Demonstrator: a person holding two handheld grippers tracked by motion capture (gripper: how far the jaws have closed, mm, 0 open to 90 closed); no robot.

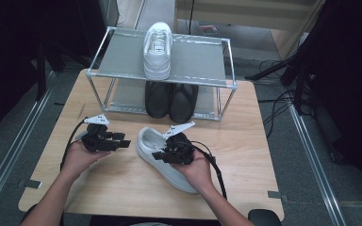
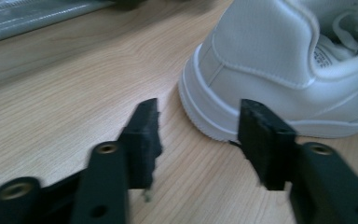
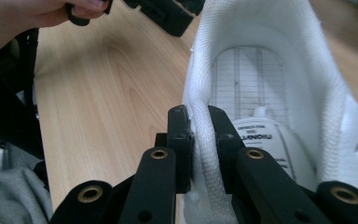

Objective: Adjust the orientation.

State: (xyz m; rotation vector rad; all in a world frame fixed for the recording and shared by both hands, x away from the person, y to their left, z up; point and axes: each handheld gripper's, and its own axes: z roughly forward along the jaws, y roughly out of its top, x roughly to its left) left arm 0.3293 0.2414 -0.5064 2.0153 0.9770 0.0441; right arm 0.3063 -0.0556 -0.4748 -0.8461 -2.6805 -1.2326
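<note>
From the high view, the white sneaker is seen lying on the table, long axis slanting from the rack towards the person.

In the left gripper view, the left gripper is half open and empty (heel just ahead).

In the right gripper view, the right gripper is clamped on the collar.

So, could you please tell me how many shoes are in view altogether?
4: one white sneaker on the rack's top shelf, two black shoes side by side on its lower shelf, and one white sneaker on the table, gripped by the right gripper.
</note>
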